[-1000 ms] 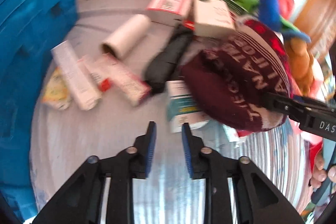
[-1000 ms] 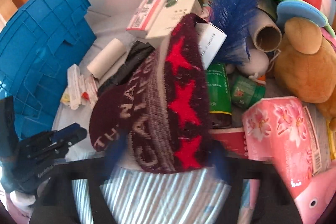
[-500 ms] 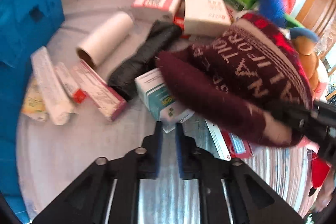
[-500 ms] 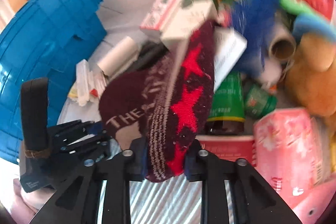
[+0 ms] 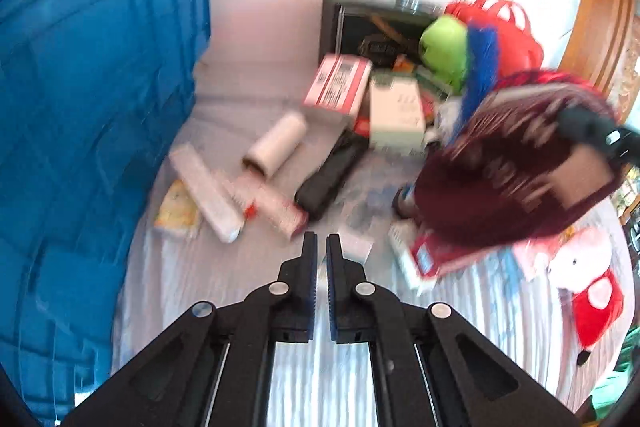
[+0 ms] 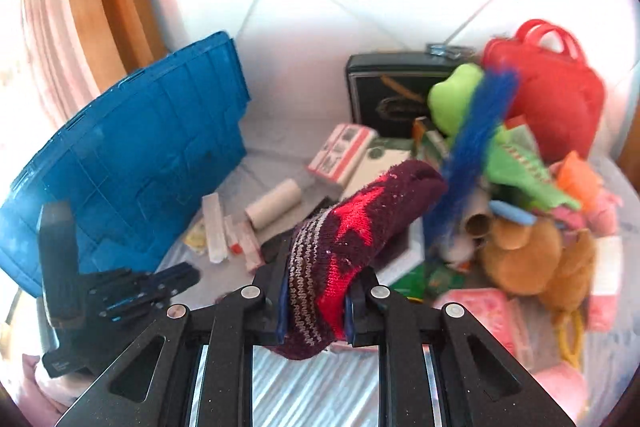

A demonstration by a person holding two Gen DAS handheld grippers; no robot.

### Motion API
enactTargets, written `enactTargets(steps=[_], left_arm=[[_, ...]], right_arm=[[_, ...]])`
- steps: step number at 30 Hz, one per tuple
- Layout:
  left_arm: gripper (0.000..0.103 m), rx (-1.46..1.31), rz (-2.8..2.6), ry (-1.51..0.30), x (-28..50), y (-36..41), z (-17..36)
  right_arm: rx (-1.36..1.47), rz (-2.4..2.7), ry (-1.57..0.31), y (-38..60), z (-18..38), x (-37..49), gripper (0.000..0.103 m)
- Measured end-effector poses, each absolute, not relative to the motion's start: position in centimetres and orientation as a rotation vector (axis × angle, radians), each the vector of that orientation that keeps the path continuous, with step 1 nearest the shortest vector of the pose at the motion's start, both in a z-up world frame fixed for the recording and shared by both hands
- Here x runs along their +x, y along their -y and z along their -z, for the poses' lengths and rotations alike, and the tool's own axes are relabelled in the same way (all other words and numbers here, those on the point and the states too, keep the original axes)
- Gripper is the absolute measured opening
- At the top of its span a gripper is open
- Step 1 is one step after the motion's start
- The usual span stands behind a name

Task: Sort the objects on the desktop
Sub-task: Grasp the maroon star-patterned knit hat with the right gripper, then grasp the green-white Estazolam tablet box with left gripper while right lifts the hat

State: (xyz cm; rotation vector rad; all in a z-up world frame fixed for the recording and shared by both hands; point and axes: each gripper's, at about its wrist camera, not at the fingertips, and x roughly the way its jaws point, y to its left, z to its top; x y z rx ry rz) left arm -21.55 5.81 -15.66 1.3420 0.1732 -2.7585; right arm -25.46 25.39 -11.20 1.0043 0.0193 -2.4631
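Observation:
My right gripper [image 6: 316,291] is shut on a maroon knit hat [image 6: 360,227] with red stars and holds it lifted above the clutter. In the left wrist view the hat [image 5: 508,171] hangs at the right from the right gripper's fingers [image 5: 592,131]. My left gripper [image 5: 322,247] is shut and empty, hovering over the striped cloth near a pink tube box [image 5: 276,207]. It also shows at lower left of the right wrist view [image 6: 176,275].
A blue crate [image 5: 88,131] stands at the left. On the cloth lie a paper roll [image 5: 276,143], a white tube [image 5: 206,199], a black bundle [image 5: 328,179] and boxes [image 5: 338,85]. Plush toys [image 6: 520,255], a red bag [image 6: 552,99] and a black box [image 6: 384,91] crowd the right.
My right gripper has lifted the hat up and away from the pile. My left gripper has closed fully and pulled back from the boxes.

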Motion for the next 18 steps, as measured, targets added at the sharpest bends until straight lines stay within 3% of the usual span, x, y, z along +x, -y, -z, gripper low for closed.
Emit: enactTargets(steps=[9,12,15,16,17,18], left_arm=[[0.005,1.674,2.512,-0.177,-21.0,-5.7,25.0],[0.013,1.651,2.52,-0.148,-20.5,-6.3,26.6],[0.027,1.64,2.503,-0.172,-20.6,-6.0,27.9],[0.033,1.625,2.503,-0.203,-20.6,-5.6,28.3],[0.044,1.623,2.532,-0.24,-20.5,-5.4,28.9],[0.052,1.628,2.562,-0.231,-20.5,-5.6,29.3]], right_arm=[[1.427,2.412,0.175,-33.0,23.4,-24.2,0.021],[1.503,2.384,0.219,-34.0,25.8,-23.4,0.029],[1.539,2.379,0.25,-34.7,26.9,-22.9,0.055],[1.535,2.374,0.273,-34.9,27.1,-22.8,0.075],[1.524,2.375,0.293,-35.0,27.2,-22.6,0.087],[1.519,2.376,0.312,-35.0,27.2,-22.5,0.09]])
